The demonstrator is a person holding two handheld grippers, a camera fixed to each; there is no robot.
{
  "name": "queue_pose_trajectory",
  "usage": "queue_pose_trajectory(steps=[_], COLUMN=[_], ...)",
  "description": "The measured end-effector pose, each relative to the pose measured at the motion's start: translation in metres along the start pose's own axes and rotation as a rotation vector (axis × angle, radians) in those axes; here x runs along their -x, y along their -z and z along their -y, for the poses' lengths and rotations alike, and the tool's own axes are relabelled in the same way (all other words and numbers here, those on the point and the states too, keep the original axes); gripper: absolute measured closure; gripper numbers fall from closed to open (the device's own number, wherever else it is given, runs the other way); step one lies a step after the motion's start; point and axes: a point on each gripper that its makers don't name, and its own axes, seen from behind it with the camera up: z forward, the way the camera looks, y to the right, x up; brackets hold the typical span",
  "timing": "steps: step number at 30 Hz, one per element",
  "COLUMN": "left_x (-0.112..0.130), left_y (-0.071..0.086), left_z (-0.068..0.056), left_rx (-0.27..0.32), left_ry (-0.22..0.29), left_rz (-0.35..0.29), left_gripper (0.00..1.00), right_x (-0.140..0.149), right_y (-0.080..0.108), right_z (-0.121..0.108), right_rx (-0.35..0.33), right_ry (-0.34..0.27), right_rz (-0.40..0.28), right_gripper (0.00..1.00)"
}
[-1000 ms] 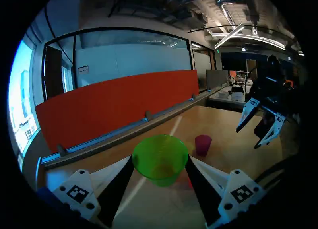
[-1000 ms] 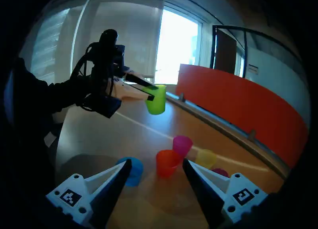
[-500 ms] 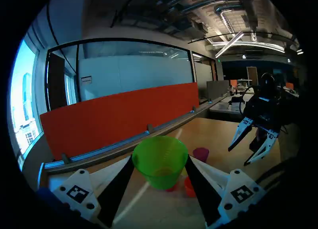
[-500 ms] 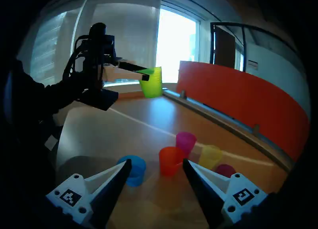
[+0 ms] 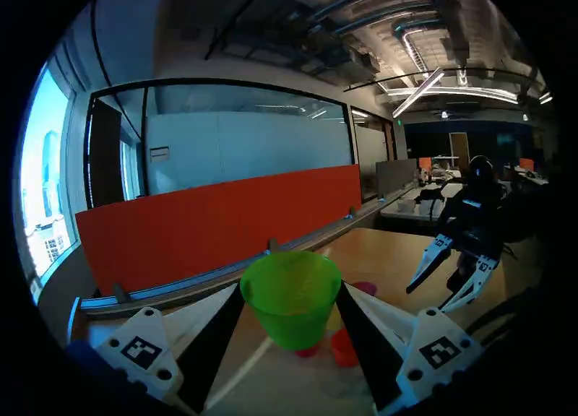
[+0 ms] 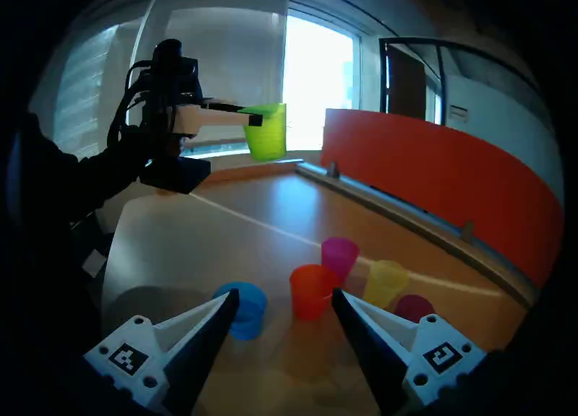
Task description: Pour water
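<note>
My left gripper [image 5: 289,304] is shut on a translucent green cup [image 5: 290,297], held upright high above the wooden table [image 5: 376,250]. In the right gripper view, that same green cup [image 6: 265,132] hangs in the left gripper [image 6: 254,121] at the upper left, held by a person's dark-sleeved arm. My right gripper [image 6: 284,295] stands open low over the table with nothing gripped. Just ahead of it are an orange cup [image 6: 312,292], a blue cup [image 6: 246,309], a magenta cup [image 6: 339,257], a yellow cup [image 6: 384,282] and a dark pink cup [image 6: 413,308].
An orange partition [image 6: 448,178] on a metal rail borders the table's far side. Bright windows [image 6: 318,84] lie behind the left gripper. The right gripper [image 5: 426,300] appears open at the right of the left gripper view, over the orange cup [image 5: 343,347] and magenta cup [image 5: 365,288].
The left gripper has lifted the green cup higher and brought it from tilted to upright. The right gripper has stayed open and shifted only slightly over the cups.
</note>
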Motion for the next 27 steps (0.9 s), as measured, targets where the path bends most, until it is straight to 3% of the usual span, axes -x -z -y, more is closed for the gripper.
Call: queue_pose_trajectory(steps=[21,27], left_x=[-0.019,-0.022], left_y=[-0.002,-0.001], left_z=[0.000,0.004], left_rx=[0.010,0.005], left_ry=[0.057,0.049], left_rz=[-0.068,-0.068], left_gripper=[0.12,0.12], right_x=[0.010,0.017], right_y=[-0.010,-0.013], right_z=[0.004,0.008], right_rx=[-0.023,-0.038], right_ry=[-0.015,-0.011], right_rz=[0.017,0.040], right_gripper=[0.00,0.00])
